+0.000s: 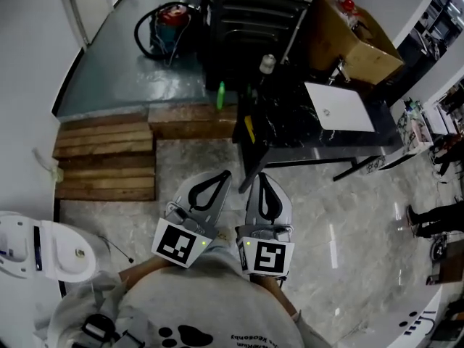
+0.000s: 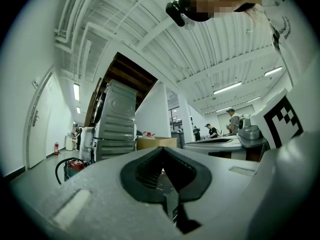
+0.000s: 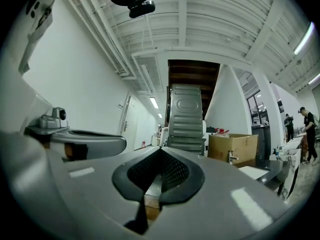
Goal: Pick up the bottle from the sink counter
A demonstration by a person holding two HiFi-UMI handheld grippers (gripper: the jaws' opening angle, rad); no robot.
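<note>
A black sink counter (image 1: 290, 133) with a white basin (image 1: 339, 107) stands ahead of me in the head view. A small clear bottle with a pale cap (image 1: 267, 64) stands at its far left end. A green bottle-like thing (image 1: 220, 95) shows just left of the counter's edge. Both grippers are held close to my body, well short of the counter. My left gripper (image 1: 222, 175) (image 2: 162, 151) is shut with nothing between its jaws. Beside it, my right gripper (image 1: 262, 177) (image 3: 161, 151) is also shut and empty. No bottle can be made out in either gripper view.
Wooden pallet steps (image 1: 105, 158) lie to the left on the marble floor. A white toilet bowl (image 1: 43, 249) sits at the lower left. A red and black vacuum (image 1: 163, 24), a tall dark metal unit (image 1: 254, 20) and a cardboard box (image 1: 351, 46) stand behind the counter. People stand far right (image 1: 435, 220).
</note>
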